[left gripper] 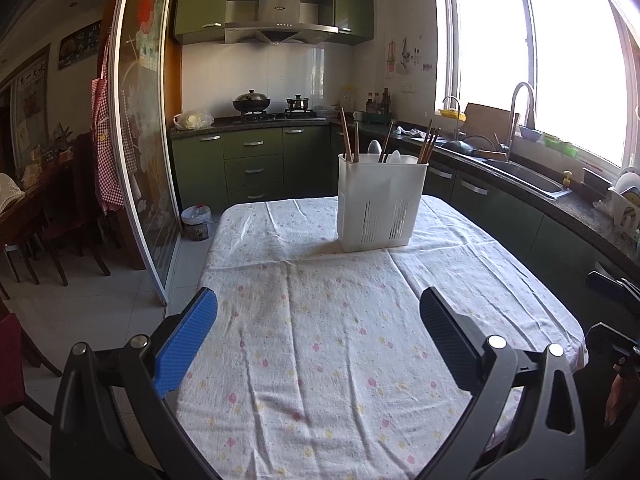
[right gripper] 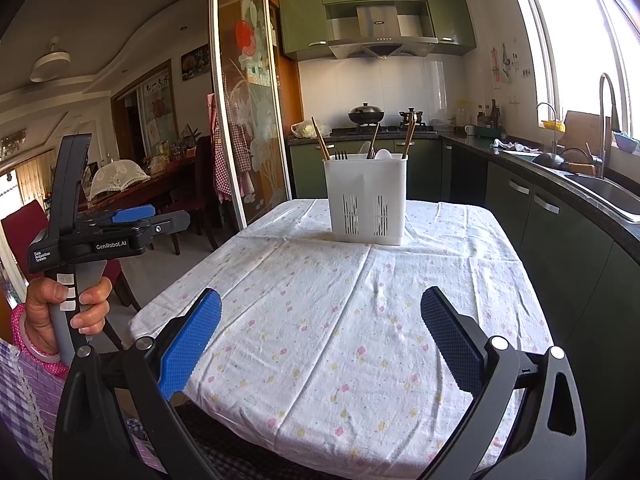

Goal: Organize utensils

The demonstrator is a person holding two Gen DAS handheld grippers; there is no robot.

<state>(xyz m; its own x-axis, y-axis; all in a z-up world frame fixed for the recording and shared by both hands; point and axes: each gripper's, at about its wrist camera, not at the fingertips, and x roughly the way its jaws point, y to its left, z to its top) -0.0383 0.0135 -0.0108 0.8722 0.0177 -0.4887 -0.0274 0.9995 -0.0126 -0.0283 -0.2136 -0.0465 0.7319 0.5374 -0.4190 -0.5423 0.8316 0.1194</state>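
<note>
White utensil holder on table, well beyond open left gripper

A home kitchen: green cabinets, range hood, stove with wok, sink.

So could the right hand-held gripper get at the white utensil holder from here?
Probably yes: the right hand-held gripper is open, and only bare tablecloth lies before the utensil holder.

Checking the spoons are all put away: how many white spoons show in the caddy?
2: one spoon toward the caddy's middle, another spoon just right of it. Others may sit hidden below the rim.
</note>
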